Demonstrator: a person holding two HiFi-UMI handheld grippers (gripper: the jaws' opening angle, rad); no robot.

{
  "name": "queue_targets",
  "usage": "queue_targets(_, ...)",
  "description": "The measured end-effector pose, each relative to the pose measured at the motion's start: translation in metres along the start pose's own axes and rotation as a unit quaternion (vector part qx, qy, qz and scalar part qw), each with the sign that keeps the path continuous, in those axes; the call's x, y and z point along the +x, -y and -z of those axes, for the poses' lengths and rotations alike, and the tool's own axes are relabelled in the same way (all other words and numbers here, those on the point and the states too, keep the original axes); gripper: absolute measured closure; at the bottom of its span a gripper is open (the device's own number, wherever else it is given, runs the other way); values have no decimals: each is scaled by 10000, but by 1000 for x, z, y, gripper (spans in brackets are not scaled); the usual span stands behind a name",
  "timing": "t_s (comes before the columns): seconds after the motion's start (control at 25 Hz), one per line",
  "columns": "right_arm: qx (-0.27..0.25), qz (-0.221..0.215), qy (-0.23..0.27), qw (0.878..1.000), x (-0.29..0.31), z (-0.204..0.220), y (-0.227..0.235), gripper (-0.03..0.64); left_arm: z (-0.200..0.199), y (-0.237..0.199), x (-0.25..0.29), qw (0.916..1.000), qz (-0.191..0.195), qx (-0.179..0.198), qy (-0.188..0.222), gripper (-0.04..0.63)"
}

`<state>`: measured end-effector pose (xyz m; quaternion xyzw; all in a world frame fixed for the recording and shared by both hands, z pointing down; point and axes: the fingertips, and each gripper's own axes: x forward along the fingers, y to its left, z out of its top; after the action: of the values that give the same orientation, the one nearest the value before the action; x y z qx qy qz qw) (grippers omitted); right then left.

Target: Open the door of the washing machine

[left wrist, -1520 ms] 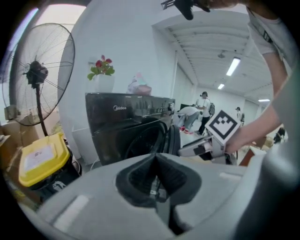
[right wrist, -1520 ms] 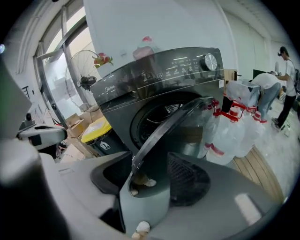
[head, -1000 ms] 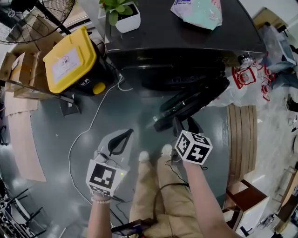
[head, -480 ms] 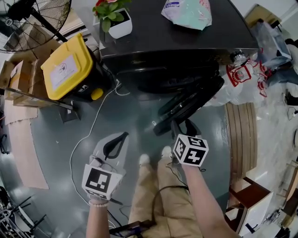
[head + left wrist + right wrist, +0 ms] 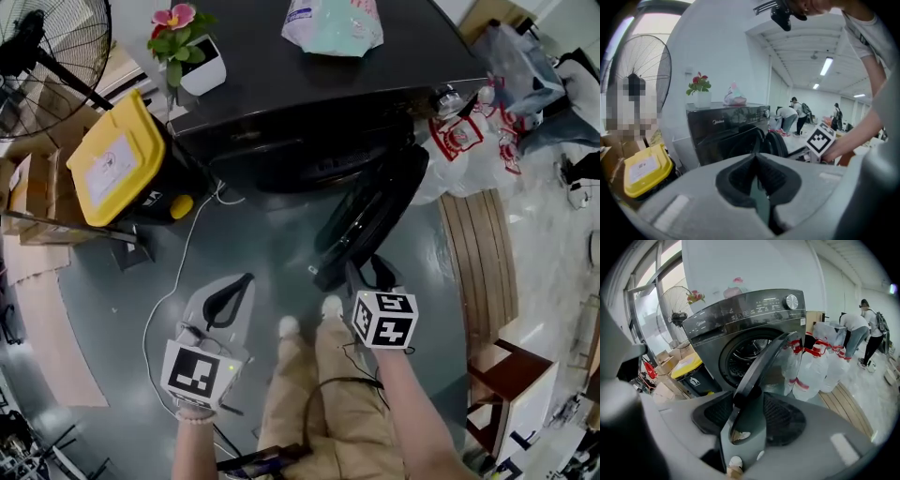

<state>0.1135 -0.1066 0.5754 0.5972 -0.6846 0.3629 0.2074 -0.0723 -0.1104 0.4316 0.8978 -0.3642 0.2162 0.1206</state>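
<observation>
- Door (image 5: pixel 370 216): round, dark, already swung well out from the washer (image 5: pixel 309 150) front. The hinge side is by the machine and the free rim points at the person's feet. The drum opening shows behind it in the right gripper view.
- Handling, as I judge it: a rigid, fairly heavy disc that moves only in an arc about its hinge. The rim looks glossy and could slip. Best hold is the free rim, far from the hinge, pulling along the arc rather than straight back.
- Right gripper (image 5: pixel 370 274): its jaws stand wide and have just been closing a little. The door's free rim is between them, against the left pad (image 5: pixel 717 413), with floor showing on the other side (so hooked, not clamped).
- Left gripper (image 5: pixel 246 279): clenched on nothing, held low over the floor, well apart from the door.
- Around: a yellow bin (image 5: pixel 112 164) left of the washer, water bottles (image 5: pixel 811 371) to its right, and a flower pot (image 5: pixel 192 61) and a bag (image 5: pixel 333 23) on top.
</observation>
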Motion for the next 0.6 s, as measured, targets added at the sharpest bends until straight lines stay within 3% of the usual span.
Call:
queue_targets(0.24, -152, 306, -16, 9994, -22, 14, 22, 442, -9, 9, 8, 9995, 276, 138, 42, 601)
queue_targets(0.44, -111, 583, -43, 9982, -41, 26, 46, 468, -12, 19, 17, 9987, 479, 2, -162, 601)
queue_targets(0.6, -3, 878, -47, 9961, -57, 34, 68, 482, -22, 26, 29, 9974, 677, 236, 80, 601)
